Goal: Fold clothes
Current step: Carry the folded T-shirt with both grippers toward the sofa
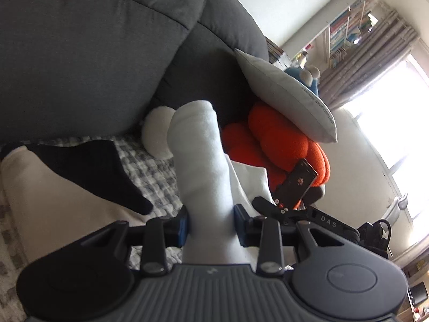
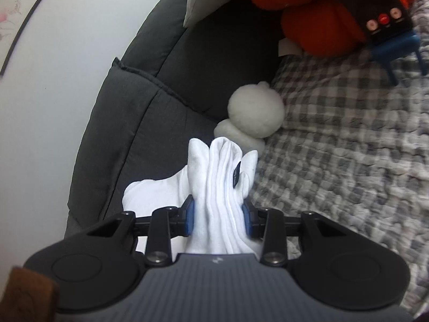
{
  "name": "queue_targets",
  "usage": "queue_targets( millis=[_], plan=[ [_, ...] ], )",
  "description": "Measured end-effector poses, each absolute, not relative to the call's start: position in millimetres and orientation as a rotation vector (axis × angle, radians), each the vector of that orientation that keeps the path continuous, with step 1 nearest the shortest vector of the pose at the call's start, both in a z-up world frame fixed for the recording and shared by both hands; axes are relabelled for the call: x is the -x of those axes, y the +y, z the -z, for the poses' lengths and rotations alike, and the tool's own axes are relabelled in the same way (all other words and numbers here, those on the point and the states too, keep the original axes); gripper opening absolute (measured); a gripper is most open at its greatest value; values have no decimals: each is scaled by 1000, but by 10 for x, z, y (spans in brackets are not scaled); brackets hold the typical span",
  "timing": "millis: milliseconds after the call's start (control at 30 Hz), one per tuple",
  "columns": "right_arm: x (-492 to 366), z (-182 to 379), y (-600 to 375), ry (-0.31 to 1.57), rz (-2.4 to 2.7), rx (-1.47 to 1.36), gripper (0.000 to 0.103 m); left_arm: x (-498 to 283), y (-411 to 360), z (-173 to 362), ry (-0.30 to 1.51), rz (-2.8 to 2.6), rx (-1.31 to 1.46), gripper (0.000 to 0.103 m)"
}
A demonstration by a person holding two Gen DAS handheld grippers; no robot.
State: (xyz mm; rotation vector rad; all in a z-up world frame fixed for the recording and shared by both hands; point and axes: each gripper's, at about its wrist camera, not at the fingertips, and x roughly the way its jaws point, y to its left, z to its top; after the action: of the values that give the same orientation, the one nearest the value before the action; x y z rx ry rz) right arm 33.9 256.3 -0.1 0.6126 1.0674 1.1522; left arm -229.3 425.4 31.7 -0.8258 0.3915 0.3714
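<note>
Here, white socks, soft and bunched, with ribbed lines and a small dark tag on one side. Squeezed tight in the right gripper, between its blue pads. Also pinched in the left gripper, sticking up past the blue pads like a fat tube. Held up over a grey checked blanket. Close by, a little white plush toy and a big orange plush toy. Behind, a dark grey sofa, a pale pillow, a black cloth. Far off, curtains, a bright window.
</note>
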Motion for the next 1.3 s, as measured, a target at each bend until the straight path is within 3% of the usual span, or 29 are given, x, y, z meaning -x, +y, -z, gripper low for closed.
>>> queue_targets(
  millis=[400, 833, 1133, 1267, 1300],
  plan=[
    [-105, 154, 3739, 1121, -1367, -461, 38, 2908, 4651, -17, 262, -602, 876, 34],
    [48, 549, 4384, 1133, -1431, -278, 38, 3029, 4893, 659, 285, -712, 940, 36],
    [284, 427, 4408, 940, -1440, -149, 49, 3206, 4868, 453, 231, -842, 807, 59],
    [439, 323, 4453, 807, -1457, -63, 49, 3172, 4900, 358, 213, -882, 718, 56],
    [477, 297, 4465, 773, -1460, -42, 49, 3139, 4907, 343, 214, -892, 687, 51]
  ],
)
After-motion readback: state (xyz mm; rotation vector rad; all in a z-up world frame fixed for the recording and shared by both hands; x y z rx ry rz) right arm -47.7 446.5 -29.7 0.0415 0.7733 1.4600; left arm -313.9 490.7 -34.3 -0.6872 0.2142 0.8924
